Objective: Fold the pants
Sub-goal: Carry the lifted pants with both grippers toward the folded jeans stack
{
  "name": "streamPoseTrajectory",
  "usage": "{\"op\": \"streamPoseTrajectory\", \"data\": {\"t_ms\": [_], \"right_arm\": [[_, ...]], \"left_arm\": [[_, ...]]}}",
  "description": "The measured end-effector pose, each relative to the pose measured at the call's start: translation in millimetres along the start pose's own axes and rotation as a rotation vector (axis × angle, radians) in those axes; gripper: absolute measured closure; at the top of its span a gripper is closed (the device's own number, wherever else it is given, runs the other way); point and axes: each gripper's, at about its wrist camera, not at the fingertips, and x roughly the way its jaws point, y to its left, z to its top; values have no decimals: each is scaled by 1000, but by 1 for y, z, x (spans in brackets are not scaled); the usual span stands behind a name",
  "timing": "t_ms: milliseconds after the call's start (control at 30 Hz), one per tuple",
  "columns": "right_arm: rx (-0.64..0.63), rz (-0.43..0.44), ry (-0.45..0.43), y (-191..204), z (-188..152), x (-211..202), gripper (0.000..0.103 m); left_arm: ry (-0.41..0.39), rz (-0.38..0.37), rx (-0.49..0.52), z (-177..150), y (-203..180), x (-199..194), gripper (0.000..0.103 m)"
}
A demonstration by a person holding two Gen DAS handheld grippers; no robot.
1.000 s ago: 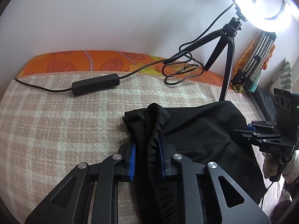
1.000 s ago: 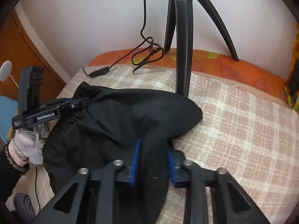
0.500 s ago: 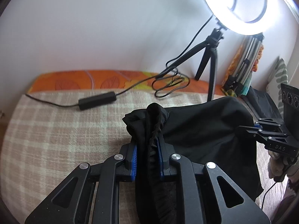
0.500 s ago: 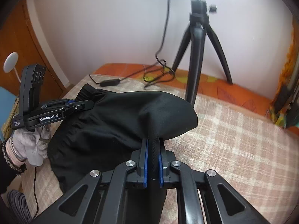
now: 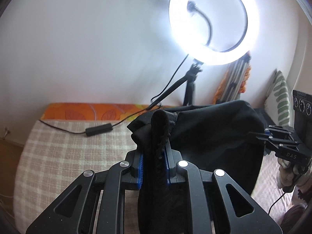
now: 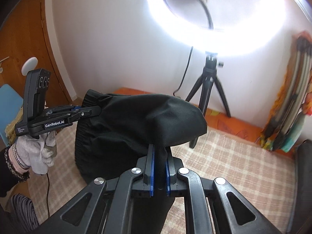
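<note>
The black pants (image 5: pixel 210 136) hang lifted above the checked bed cover (image 5: pixel 68 152), stretched between both grippers. My left gripper (image 5: pixel 154 156) is shut on the elastic waistband, which bunches up between its blue pads (image 5: pixel 140 165). My right gripper (image 6: pixel 159 167) is shut on a fold of the black pants (image 6: pixel 136 128) at the other side. In the right wrist view the left gripper (image 6: pixel 93 112) shows at the left, clamped on the ribbed waistband. In the left wrist view the right gripper (image 5: pixel 259 134) shows at the right edge against the cloth.
A lit ring light (image 5: pixel 214 21) on a black tripod (image 6: pixel 210 89) stands at the back of the bed by the white wall. Its cable and inline switch (image 5: pixel 99 131) lie on the cover. An orange patterned sheet edge (image 5: pixel 87 113), a wooden door (image 6: pixel 23 39) and a striped pillow (image 5: pixel 280 101) surround the bed.
Both grippers have risen and tilted up with the pants, lifting the cloth off the bed cover. The ring light has come fully into both views. Both grips have tightened.
</note>
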Motion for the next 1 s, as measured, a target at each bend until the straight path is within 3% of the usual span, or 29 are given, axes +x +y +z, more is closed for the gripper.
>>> {"op": "streamPoseTrajectory", "data": {"t_ms": [167, 500, 1000], "right_arm": [[-23, -38, -53, 1, 9, -38, 97], [-11, -123, -131, -34, 8, -118, 97], [59, -308, -185, -126, -30, -252, 97]], "left_arm": [[-43, -19, 33, 18, -29, -20, 88], [-98, -93, 117, 44, -107, -40, 88], [-115, -301, 233, 63, -272, -11, 88]]}}
